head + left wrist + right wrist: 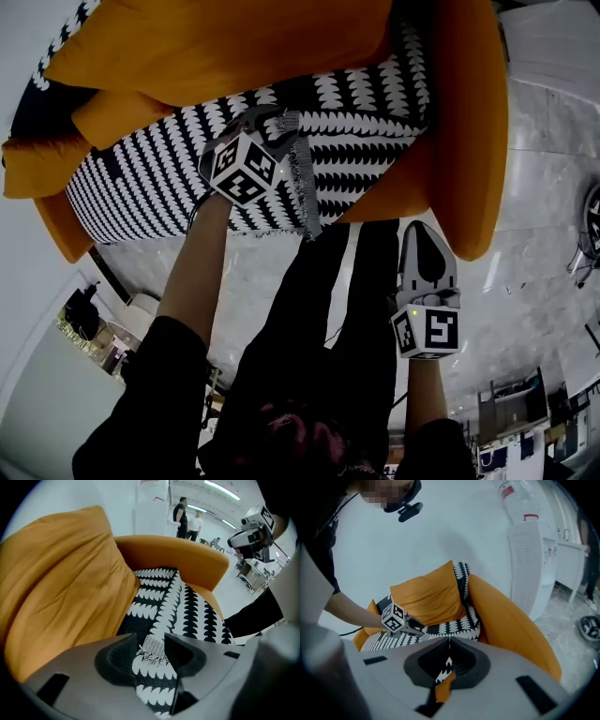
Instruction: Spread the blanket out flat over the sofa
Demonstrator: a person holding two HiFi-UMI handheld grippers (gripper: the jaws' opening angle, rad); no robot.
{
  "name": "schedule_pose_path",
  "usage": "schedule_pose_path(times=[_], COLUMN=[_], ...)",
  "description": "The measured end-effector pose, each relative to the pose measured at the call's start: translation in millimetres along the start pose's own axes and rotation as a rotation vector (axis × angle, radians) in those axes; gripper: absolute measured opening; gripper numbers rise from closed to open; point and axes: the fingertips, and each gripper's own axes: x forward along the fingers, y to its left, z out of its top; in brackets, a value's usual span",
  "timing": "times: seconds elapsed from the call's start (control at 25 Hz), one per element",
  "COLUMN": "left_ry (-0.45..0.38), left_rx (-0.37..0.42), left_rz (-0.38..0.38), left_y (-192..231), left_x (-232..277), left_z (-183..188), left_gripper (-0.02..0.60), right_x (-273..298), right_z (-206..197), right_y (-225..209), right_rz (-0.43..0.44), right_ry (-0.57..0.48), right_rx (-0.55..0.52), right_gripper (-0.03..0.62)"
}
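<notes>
A black-and-white patterned blanket [356, 103] lies over the seat of an orange sofa [469, 141], running up behind an orange cushion [216, 37]. Its fringed edge [305, 187] hangs over the seat's front. My left gripper [281, 120] sits on the blanket near that edge. In the left gripper view its jaws [152, 651] stand open, with the fringe [150, 646] lying loose between them. My right gripper [424, 230] hovers off the sofa's right arm, shut and empty. In the right gripper view its tips [450, 641] meet, pointing at the sofa [506, 616] and the left gripper [401, 620].
My legs in black [347, 300] stand against the sofa's front, on a marbled floor [534, 234]. A white water dispenser [534, 559] stands right of the sofa, and a round object [588, 627] lies on the floor beyond. Two people [185, 520] stand far off.
</notes>
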Motion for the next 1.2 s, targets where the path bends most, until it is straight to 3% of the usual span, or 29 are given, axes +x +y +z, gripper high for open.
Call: schedule_pose_path(times=[0.2, 0.52, 0.8, 1.0, 1.2], left_ry=[0.048, 0.108, 0.121, 0.132, 0.097], left_rx=[0.068, 0.042, 0.023, 0.043, -0.043], left_rz=[-0.039, -0.098, -0.150, -0.162, -0.154], left_y=[1.5, -8.9, -12.0, -9.4, -10.2], left_x=[21.9, 93.9, 84.1, 66.0, 70.1], left_z=[13.1, 2.3, 7.5, -0.1, 16.8], left_gripper=[0.166, 0.166, 0.164, 0.054, 0.032], right_x=[-7.7, 18.6, 6.6, 6.7, 9.9], right_z=[-1.7, -33.8, -28.5, -20.9, -12.5], right_y=[-22.9, -66.2, -55.2, -35.2, -50.9], right_rz=[-0.024, -0.059, -0.066, -0.067, -0.063], right_ry=[0.005, 0.043, 0.040, 0.027, 0.024], right_rx=[0.016, 0.065, 0.071, 0.058, 0.055], right_gripper=[0.021, 0.021, 0.021, 0.021, 0.021])
